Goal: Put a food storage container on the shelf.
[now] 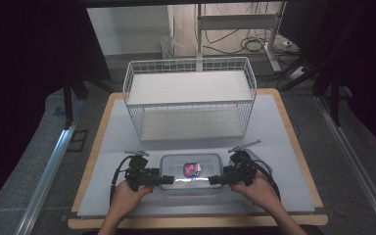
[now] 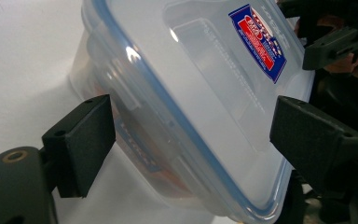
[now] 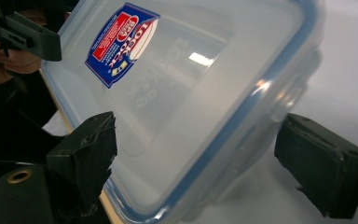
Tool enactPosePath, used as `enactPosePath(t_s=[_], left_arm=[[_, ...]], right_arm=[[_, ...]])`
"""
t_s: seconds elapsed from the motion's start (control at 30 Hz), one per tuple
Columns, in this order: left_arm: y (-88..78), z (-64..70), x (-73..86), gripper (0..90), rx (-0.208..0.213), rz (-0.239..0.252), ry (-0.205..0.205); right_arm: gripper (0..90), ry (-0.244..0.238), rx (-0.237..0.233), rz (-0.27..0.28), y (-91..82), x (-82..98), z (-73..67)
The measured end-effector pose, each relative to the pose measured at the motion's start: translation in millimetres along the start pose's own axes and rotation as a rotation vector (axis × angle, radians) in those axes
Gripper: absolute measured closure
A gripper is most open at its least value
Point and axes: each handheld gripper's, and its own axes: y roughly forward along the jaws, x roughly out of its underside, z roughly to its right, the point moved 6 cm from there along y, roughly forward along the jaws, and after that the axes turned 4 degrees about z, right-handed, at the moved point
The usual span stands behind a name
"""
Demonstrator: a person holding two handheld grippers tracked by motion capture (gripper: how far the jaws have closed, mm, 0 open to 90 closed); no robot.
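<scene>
With the lidded container (image 1: 191, 172) between the spread, ungripping jaws of both left gripper (image 1: 162, 179) and right gripper (image 1: 214, 179), grasping appears pending.

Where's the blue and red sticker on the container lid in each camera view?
High view: sticker at lid centre, between both grippers.
Left gripper view: sticker upper right.
Right gripper view: sticker upper left.
Shared landmark: the lid's blue rim.
</scene>
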Motion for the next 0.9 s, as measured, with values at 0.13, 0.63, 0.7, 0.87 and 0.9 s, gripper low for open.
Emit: enactPosePath(t_s=[0.13, 0.63, 0.7, 0.87, 0.9], left_arm=[[-1.6, 0.6, 1.1, 15.9, 0.0, -0.012, -0.002], [-15.5, 6.8, 3.0, 35.1, -0.01, 0.05, 0.004], [-18.2, 8.7, 4.5, 37.7, -0.012, 0.058, 0.016], [-25.5, 14.6, 12.1, 43.5, -0.011, 0.088, 0.047], [-25.5, 14.6, 12.1, 44.3, -0.011, 0.088, 0.047]], right_arm=[[11.1, 0.023, 0.002, -0.02, 3.8, -1.2, -1.3], [31.9, 0.079, -0.046, 0.064, -12.6, 2.7, 1.3], [35.4, 0.074, -0.052, 0.075, -15.4, 3.2, 0.7], [44.5, 0.096, -0.085, 0.103, -22.1, 5.3, 1.2], [45.9, 0.102, -0.098, 0.107, -23.8, 6.0, 1.3]])
